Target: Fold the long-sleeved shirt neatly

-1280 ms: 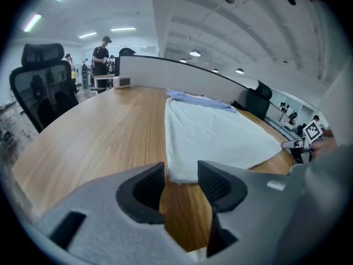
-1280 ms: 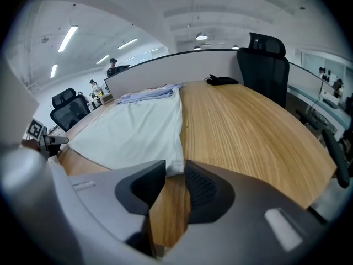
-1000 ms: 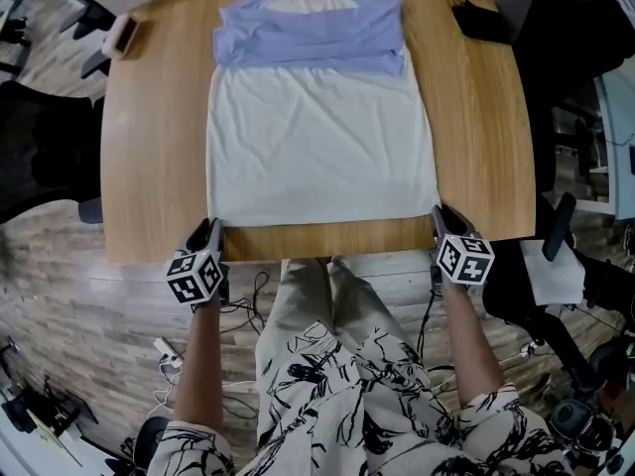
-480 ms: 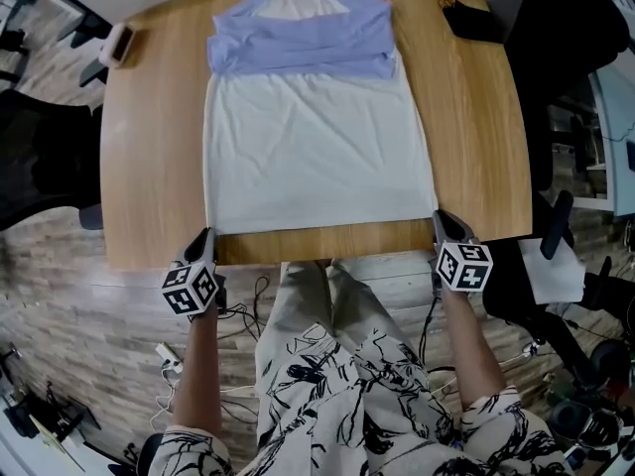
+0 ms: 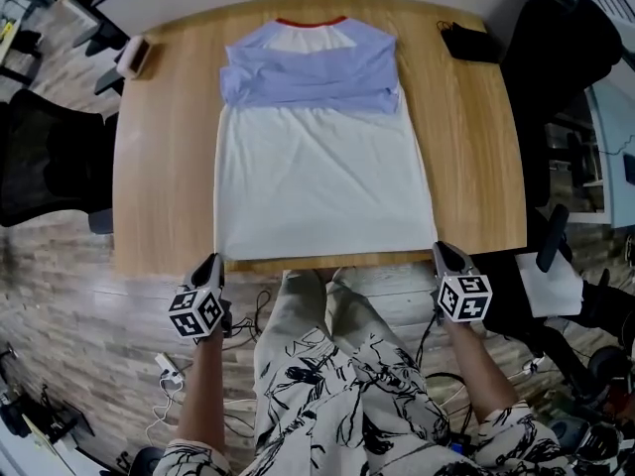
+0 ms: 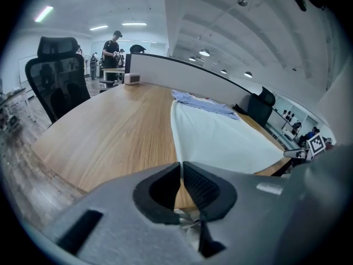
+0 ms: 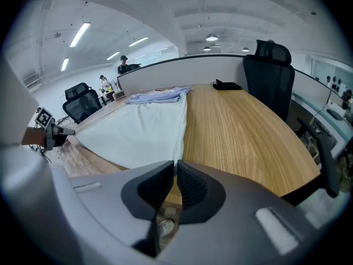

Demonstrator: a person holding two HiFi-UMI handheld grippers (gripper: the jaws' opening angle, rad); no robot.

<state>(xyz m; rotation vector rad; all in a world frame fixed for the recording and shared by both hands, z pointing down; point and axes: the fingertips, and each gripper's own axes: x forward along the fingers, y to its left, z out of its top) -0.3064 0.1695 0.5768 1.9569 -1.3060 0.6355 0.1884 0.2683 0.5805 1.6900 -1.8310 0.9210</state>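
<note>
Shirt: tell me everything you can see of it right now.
The shirt lies flat on the wooden table, collar away from the person. White thin fabric body, lavender sleeves folded across the chest, red collar trim. Its hem lies along the table's near edge; the left hand-held gripper and right hand-held gripper are each shut on a hem corner.

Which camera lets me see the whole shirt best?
The head view: it sees the whole shirt from above, blue sleeves folded across the top. Both gripper views see it slanted, from a bottom corner.
</note>
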